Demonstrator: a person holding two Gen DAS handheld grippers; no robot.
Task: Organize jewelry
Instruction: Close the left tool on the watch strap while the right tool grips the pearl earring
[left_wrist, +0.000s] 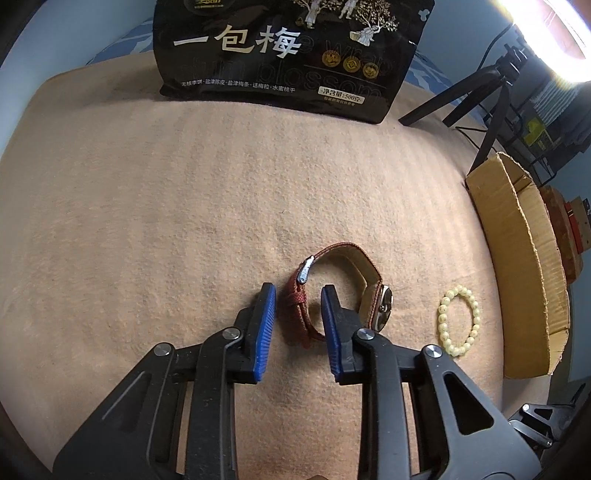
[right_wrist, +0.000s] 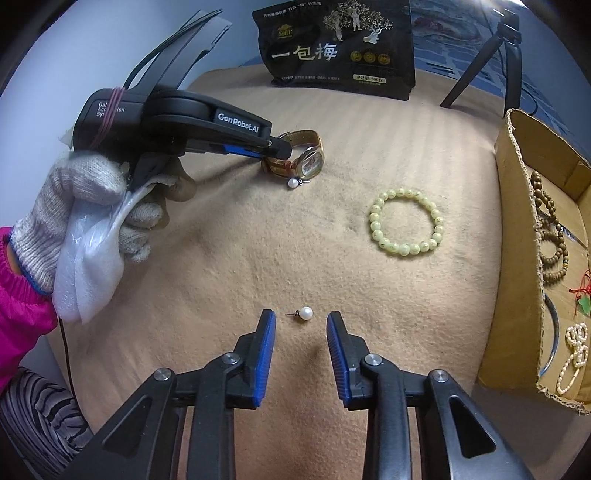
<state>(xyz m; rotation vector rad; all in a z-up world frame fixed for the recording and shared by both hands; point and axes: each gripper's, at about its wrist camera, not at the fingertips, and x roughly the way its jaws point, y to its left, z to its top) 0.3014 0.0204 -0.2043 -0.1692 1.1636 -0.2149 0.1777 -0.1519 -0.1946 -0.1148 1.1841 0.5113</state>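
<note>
A watch (left_wrist: 384, 302) with a red-brown strap (left_wrist: 295, 299) stands on its edge on the tan cloth. My left gripper (left_wrist: 298, 288) is open, its blue pads on either side of the strap's buckle end with a gap on each side. In the right wrist view the left gripper (right_wrist: 279, 147) reaches down onto the watch (right_wrist: 312, 160). My right gripper (right_wrist: 301, 314) is open around a pearl stud earring (right_wrist: 306, 314) that lies untouched on the cloth. A second pearl earring (right_wrist: 293, 183) lies just in front of the watch. A pale green bead bracelet (right_wrist: 402, 249) (left_wrist: 443, 308) lies flat to the right.
A cardboard box (right_wrist: 517, 221) (left_wrist: 517, 240) at the right edge holds wooden bead bracelets (right_wrist: 550, 229), a pearl strand (right_wrist: 576, 347) and a red cord. A black snack bag (left_wrist: 288, 55) and a tripod (left_wrist: 491, 96) stand at the back. A gloved hand (right_wrist: 85, 192) holds the left gripper.
</note>
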